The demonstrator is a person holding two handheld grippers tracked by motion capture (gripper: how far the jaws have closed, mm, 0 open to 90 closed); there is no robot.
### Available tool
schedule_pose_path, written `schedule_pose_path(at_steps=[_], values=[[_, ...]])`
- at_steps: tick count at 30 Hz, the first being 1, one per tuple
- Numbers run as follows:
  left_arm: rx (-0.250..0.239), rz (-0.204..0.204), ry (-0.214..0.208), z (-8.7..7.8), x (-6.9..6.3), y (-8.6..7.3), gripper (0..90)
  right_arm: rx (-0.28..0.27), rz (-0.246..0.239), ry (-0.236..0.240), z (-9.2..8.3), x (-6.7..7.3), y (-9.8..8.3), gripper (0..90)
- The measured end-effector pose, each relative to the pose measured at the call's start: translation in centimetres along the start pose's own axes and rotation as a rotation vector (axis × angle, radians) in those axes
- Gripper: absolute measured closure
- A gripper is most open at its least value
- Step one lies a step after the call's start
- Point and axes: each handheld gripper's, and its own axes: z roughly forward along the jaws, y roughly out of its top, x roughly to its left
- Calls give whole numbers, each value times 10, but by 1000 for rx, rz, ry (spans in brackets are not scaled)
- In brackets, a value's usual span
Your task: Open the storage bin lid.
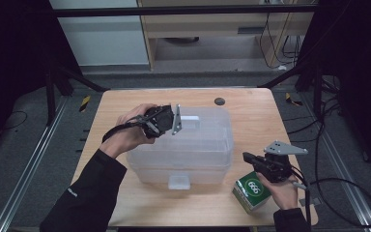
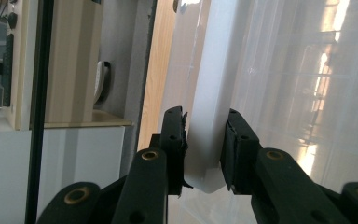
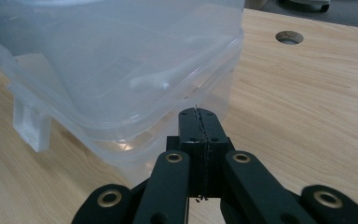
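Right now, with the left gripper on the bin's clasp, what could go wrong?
1. The left gripper pinches only the tip of the white clasp of the clear storage bin; it may slip off when pulled.
2. Nothing braces the bin: the right gripper is shut and empty, so the bin could slide or tip.
3. The green box sits near the table edge and may get knocked off.

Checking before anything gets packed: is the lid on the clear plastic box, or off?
On. The lid covers the clear plastic box, its rim overlapping the box's edge all round.
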Motion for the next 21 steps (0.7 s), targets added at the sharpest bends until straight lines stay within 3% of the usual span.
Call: schedule_pose_path(at_steps=[21], values=[[-16, -91, 59, 9, 24, -1, 698, -19, 10, 48, 8, 7, 0, 900]])
